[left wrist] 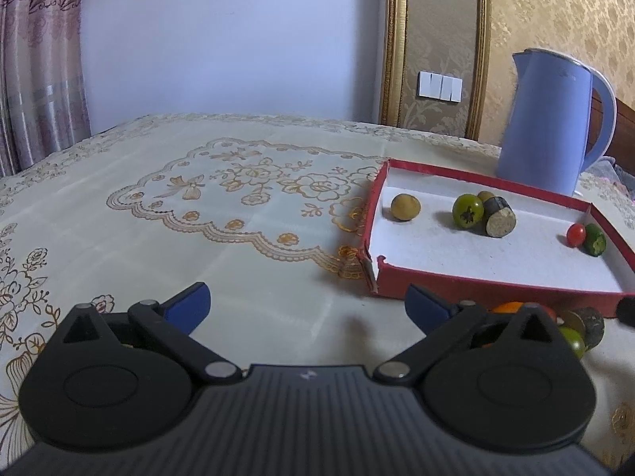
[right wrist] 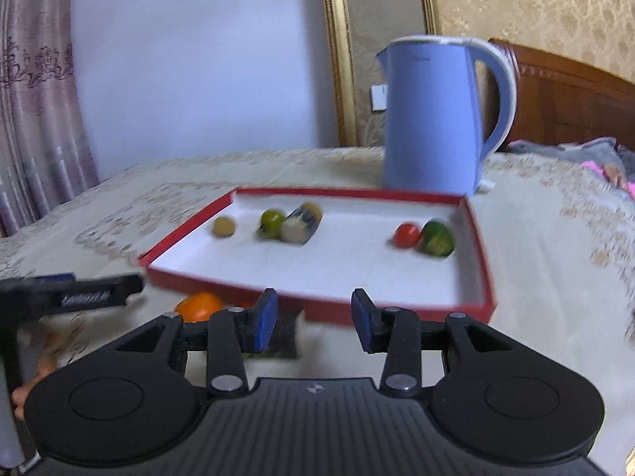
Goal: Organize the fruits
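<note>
A red tray (left wrist: 468, 288) with a white floor holds a yellowish fruit (left wrist: 405, 207), a green fruit (left wrist: 468, 211), a dark cylinder-shaped piece (left wrist: 499, 218), a red tomato (left wrist: 576, 235) and another green fruit (left wrist: 595, 240). In front of the tray lie an orange (left wrist: 508, 307) and a few green and dark fruits (left wrist: 583, 329), partly hidden behind my left gripper's right finger. My left gripper (left wrist: 307, 303) stands wide open over bare cloth, left of that pile. My right gripper (right wrist: 313, 317) is open a little before the tray's front wall (right wrist: 397, 309), with nothing between its pads. The orange (right wrist: 198, 305) sits to its left.
A blue kettle (left wrist: 551, 119) stands just behind the tray on the patterned tablecloth (left wrist: 238, 218). In the blurred right wrist view, the left gripper's finger (right wrist: 79, 293) reaches in from the left, near the orange. A wooden headboard (right wrist: 567, 99) and bedding are at the right.
</note>
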Demonstrator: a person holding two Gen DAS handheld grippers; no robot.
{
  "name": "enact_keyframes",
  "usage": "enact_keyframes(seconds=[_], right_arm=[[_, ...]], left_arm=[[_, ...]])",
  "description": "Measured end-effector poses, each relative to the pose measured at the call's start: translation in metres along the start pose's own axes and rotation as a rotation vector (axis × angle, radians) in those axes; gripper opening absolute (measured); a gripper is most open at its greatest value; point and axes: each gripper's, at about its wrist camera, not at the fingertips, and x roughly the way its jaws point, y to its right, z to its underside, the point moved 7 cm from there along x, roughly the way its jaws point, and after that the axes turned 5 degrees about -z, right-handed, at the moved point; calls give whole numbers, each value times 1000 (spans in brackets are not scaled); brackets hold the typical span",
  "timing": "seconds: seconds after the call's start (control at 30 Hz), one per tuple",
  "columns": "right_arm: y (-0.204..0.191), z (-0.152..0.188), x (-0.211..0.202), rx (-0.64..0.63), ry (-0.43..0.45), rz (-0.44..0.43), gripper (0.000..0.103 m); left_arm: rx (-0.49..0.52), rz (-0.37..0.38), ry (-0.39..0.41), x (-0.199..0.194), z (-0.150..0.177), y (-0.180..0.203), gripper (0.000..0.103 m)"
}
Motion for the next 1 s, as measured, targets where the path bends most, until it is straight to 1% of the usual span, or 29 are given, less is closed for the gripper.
enact_keyframes(seconds=[0.07,0.17,0.27,0.33,0.4,0.43,0.5,0.7,0.8,0.83,0.9,0.97,1.0], right_arm=[[-5,2,7,0,-13,5,40],[-11,1,16,8,-24,-9,40],[-12,2,25,-1,-45,8,40],[-12,4,26,-12,-40,15,40],[-8,5,24,11,-50,-4,39],[-7,5,23,17,-54,-13,33],[-2,7,17,27,-59,-11,31],[25,12,-15,35,-22,70,31],[34,16,-24,-11,-23,151,31],[36,18,-25,-17,-22,165,31],[38,21,-24,-9,-32,159,39],[39,23,-25,1,-13,168,66],[38,23,-27,0,5,173,70]], left_arm=[[-1,-2,-1,0,0,0,103],[-3,4,1,-1,0,0,103],[-4,7,0,-1,0,0,103],[-7,5,1,-1,0,-1,103],[-7,8,-1,-1,0,-1,103],[-7,7,-1,-1,0,-1,103],[-8,8,-1,-1,0,0,103],[-10,17,-3,0,0,0,103],[15,68,-8,-1,0,6,103],[28,83,-4,-3,-1,8,103],[54,87,23,-9,-2,13,103],[98,85,52,-16,-3,21,103],[121,86,59,-20,-3,26,103]])
